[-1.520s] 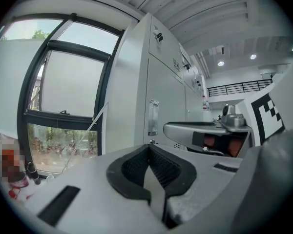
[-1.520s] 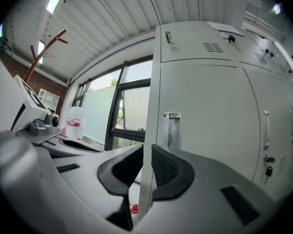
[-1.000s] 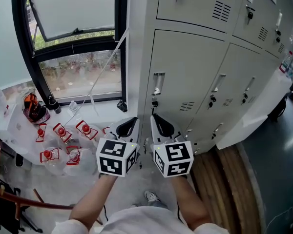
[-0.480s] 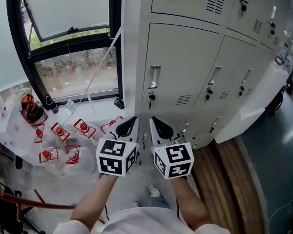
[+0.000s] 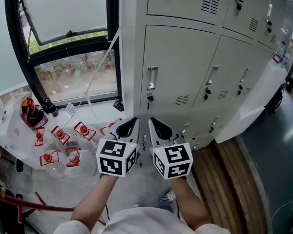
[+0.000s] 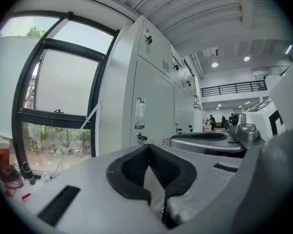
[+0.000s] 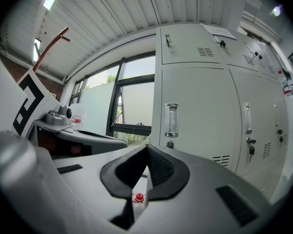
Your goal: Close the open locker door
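Note:
A bank of pale grey lockers [image 5: 185, 67] stands in front of me. One lower locker door [image 5: 249, 106] farther right hangs open, swung out over the floor. My left gripper [image 5: 128, 126] and right gripper [image 5: 158, 126] are held side by side below the closed corner locker with the clear handle [image 5: 152, 79], well left of the open door. Both are shut with nothing between the jaws. In the left gripper view the shut left gripper [image 6: 147, 147] faces the lockers [image 6: 151, 106] from the side. The right gripper [image 7: 147, 147] points at the closed corner locker [image 7: 195, 111].
A black-framed window [image 5: 68, 33] fills the wall to the left. Several clear plastic bottles with red caps [image 5: 63, 140] lie on the floor beneath it. A wooden floor strip [image 5: 224, 179] runs along the locker base. My shoe [image 5: 170, 195] shows below the grippers.
The lockers have drifted down and left in the head view and look a little nearer. My shoe has shifted right. Both grippers keep the same pose, shut.

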